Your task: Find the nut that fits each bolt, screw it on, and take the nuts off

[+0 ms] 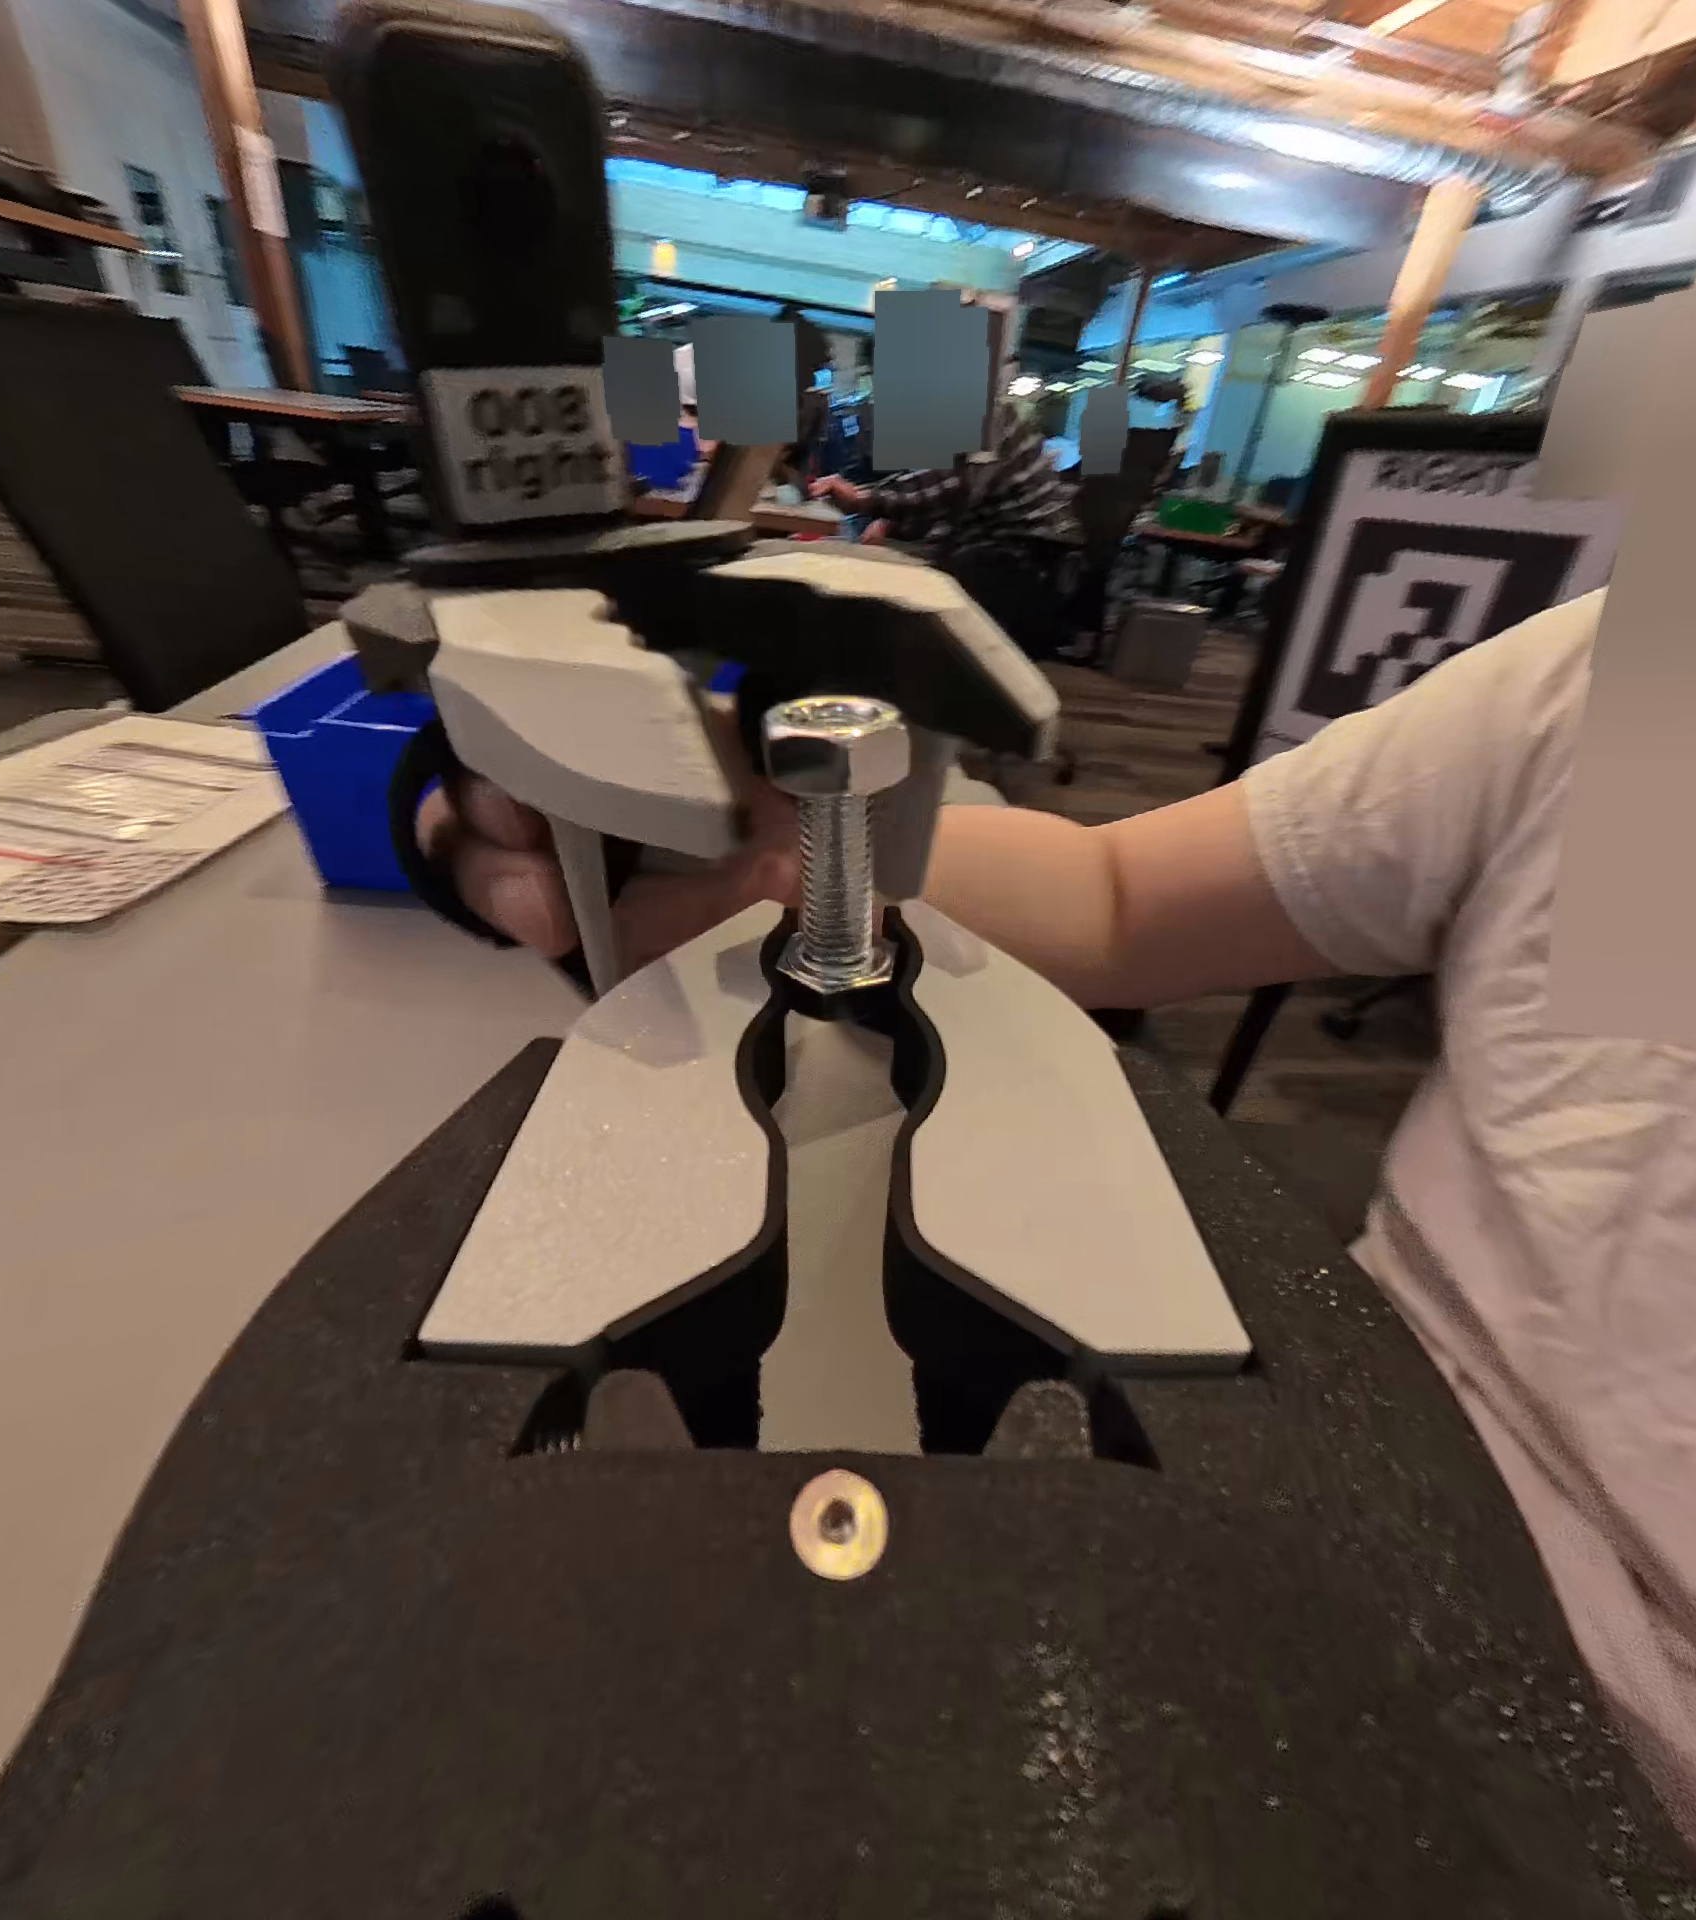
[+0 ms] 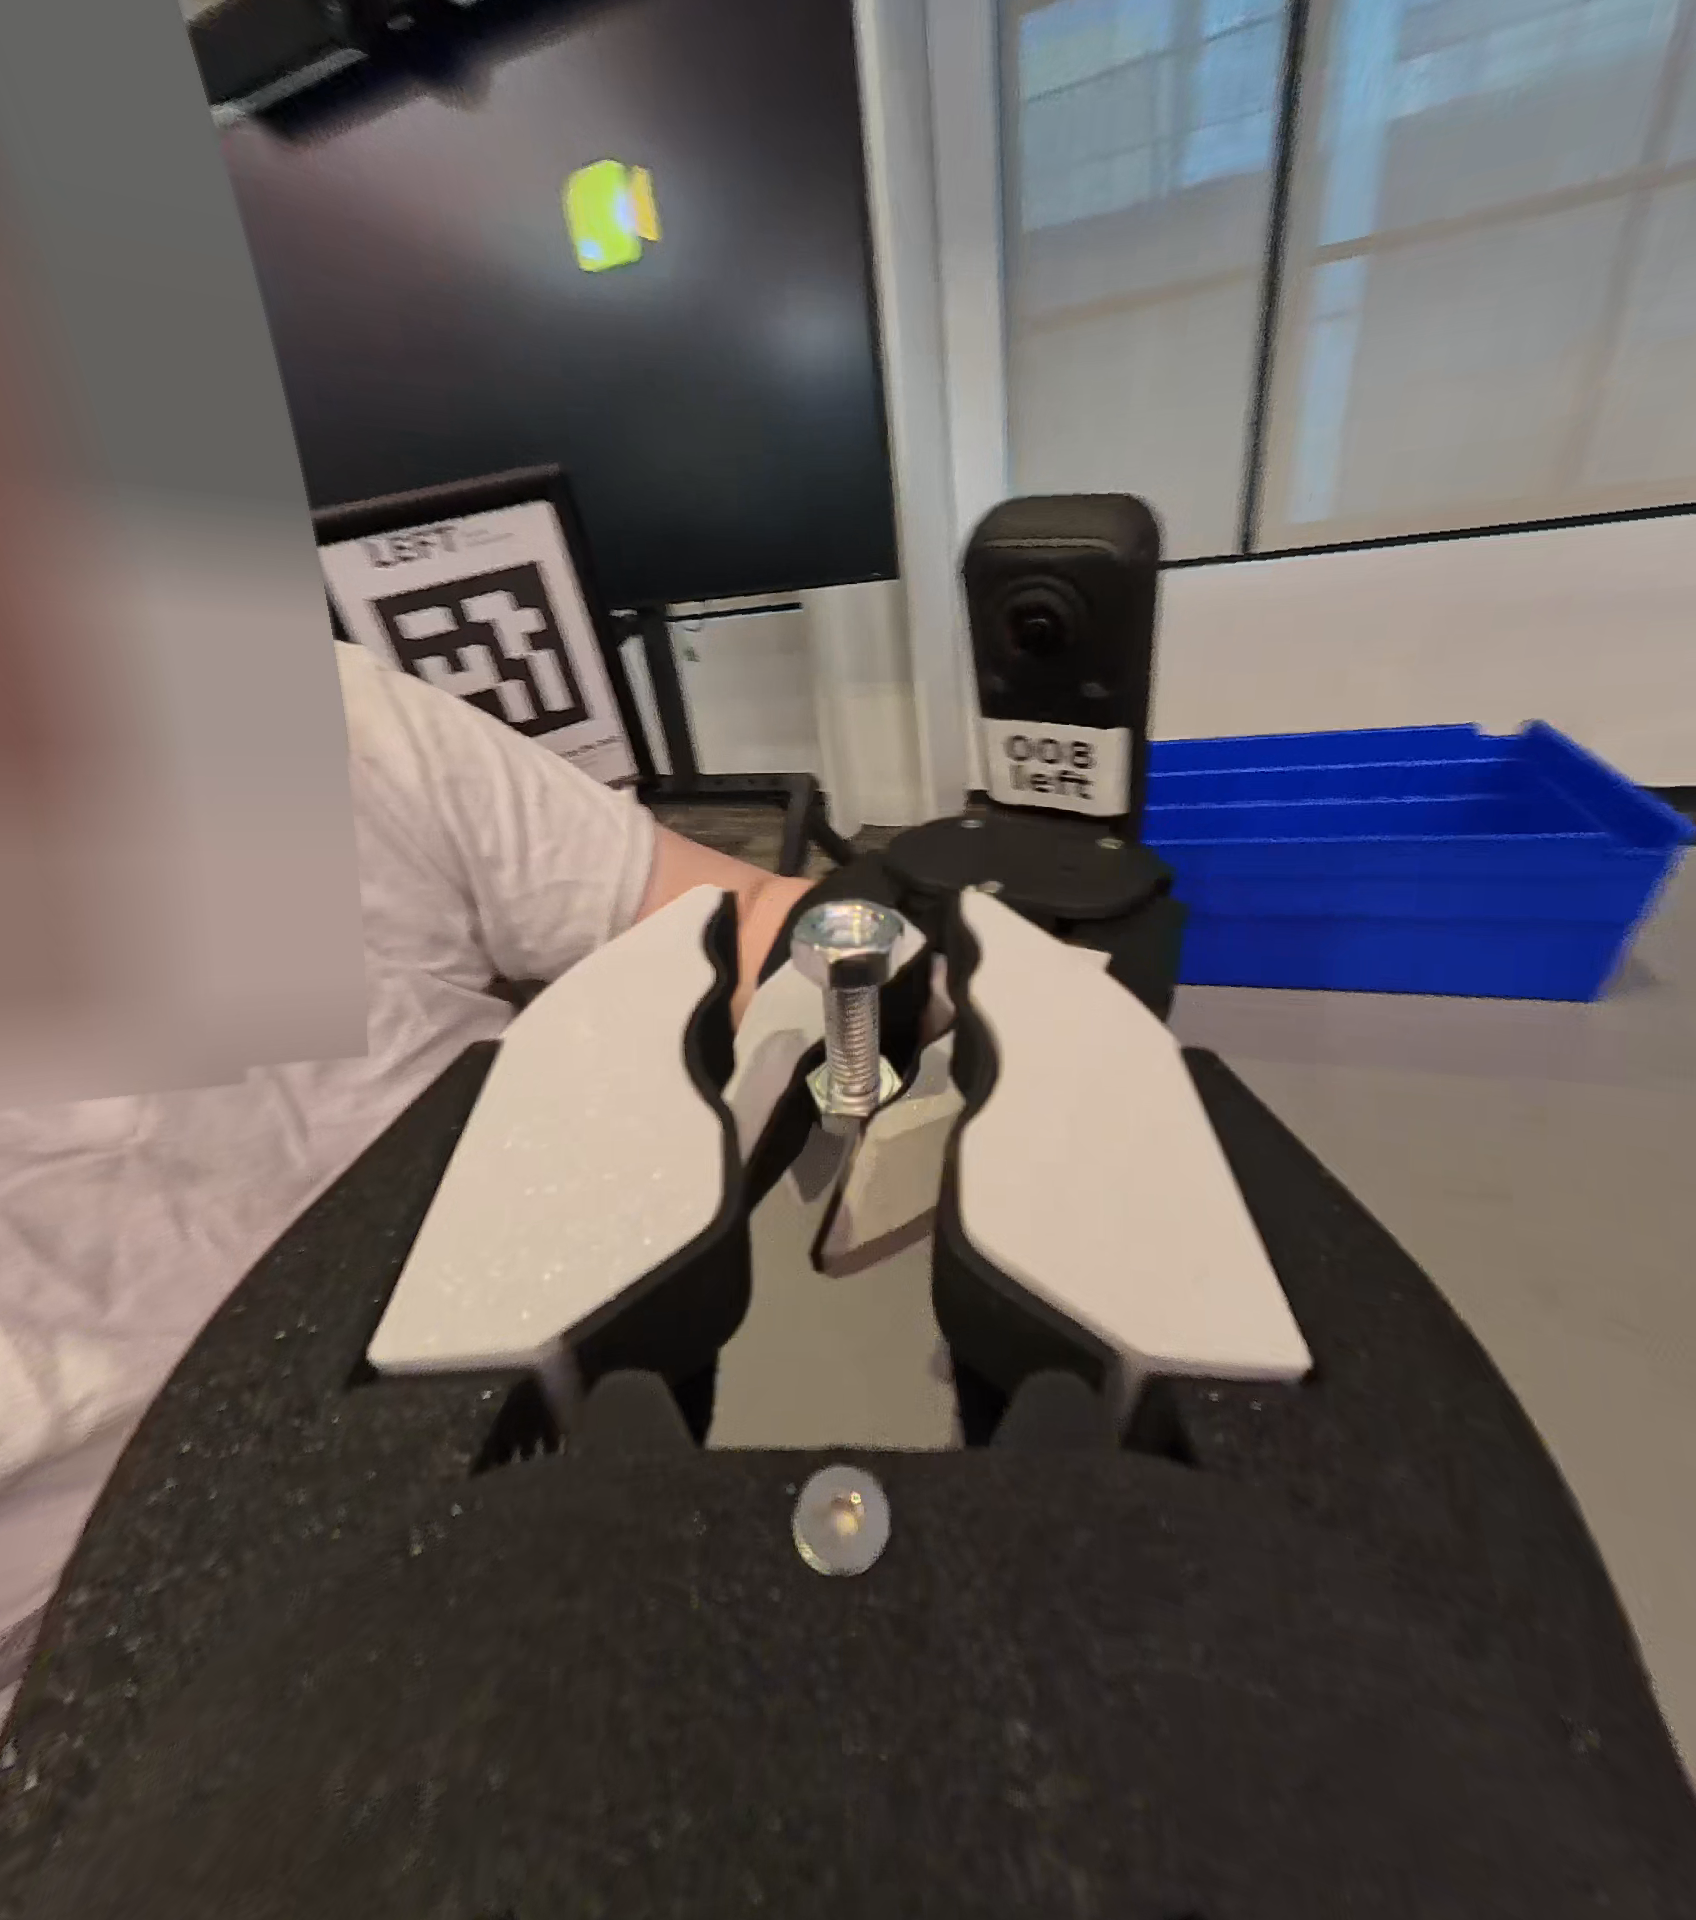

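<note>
A silver bolt point(image 1: 836, 862) stands upright, hex head on top, with a nut point(image 1: 836, 971) threaded near its lower end. My left gripper point(image 1: 839, 961) is shut on the nut and holds it above the grey table point(image 1: 148, 1143). The right gripper point(image 1: 823, 800) faces it, its fingers on either side of the bolt head. In the right wrist view the bolt point(image 2: 849, 997) and nut point(image 2: 852, 1086) show between my right gripper's point(image 2: 849, 914) fingers, which stand open with a gap on each side of the head. The left gripper point(image 2: 854, 1117) grips the nut from below.
A blue bin point(image 1: 335, 769) point(image 2: 1395, 862) stands on the table behind the grippers. A bagged paper sheet point(image 1: 65, 821) lies at the far left. The person's arm point(image 1: 1135, 894) and shirt are on the right. Marker boards point(image 1: 1426, 603) point(image 2: 480, 644) stand beyond the table. Some 6 centimeters of space lies between my two pairs of fingers.
</note>
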`<state>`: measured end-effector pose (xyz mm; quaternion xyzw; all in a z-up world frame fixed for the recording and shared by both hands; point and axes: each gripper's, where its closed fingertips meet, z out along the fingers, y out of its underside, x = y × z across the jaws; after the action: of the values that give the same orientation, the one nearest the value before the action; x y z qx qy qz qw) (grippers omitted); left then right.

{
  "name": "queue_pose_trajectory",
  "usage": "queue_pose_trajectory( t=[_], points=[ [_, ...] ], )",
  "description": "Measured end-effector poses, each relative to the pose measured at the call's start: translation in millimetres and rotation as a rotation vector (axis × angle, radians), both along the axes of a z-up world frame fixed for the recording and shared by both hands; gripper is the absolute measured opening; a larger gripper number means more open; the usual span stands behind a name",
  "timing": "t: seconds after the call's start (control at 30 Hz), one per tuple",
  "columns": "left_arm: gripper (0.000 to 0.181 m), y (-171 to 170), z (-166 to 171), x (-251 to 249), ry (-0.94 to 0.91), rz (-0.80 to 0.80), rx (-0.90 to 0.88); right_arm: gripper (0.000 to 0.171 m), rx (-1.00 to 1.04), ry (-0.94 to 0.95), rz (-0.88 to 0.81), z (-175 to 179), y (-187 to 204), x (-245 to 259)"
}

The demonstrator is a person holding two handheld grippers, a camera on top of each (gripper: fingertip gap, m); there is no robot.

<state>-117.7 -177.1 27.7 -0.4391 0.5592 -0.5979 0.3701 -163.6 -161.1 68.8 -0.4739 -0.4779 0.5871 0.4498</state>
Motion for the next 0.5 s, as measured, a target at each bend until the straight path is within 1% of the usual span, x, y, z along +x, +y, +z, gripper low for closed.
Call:
queue_pose_trajectory(
  t=[0.03, 0.1, 0.2, 0.27, 0.3, 0.37, 0.47, 0.5],
  points=[
    [0.015, 8, -1, 1, 0.005, 0.055, 0.019, 0.042, 0.021, -0.018, -0.061, 0, 6, 0],
    [0.015, 28, -1, 1, 0.004, 0.187, 0.041, 0.043, 0.083, -0.037, -0.201, 4, 20, 1],
    [0.015, 63, -3, -4, 0.01, 0.42, 0.074, 0.041, 0.148, -0.045, -0.461, 13, 45, 5],
    [0.015, 77, -3, -10, 0.005, 0.521, 0.103, 0.038, 0.181, -0.078, -0.646, 13, 63, 9],
    [0.015, 83, -3, -13, 0.004, 0.569, 0.119, 0.039, 0.187, -0.093, -0.707, 10, 68, 9],
    [0.015, 86, -3, -14, -0.003, 0.608, 0.146, 0.04, 0.166, -0.123, -0.792, 3, 75, 5],
    [0.015, 88, -6, -14, 0.015, 0.636, 0.145, 0.038, 0.155, -0.144, -0.818, -6, 75, -4],
    [0.015, 89, -7, -14, 0.018, 0.638, 0.143, 0.032, 0.167, -0.155, -0.821, -8, 74, -6]
  ],
)
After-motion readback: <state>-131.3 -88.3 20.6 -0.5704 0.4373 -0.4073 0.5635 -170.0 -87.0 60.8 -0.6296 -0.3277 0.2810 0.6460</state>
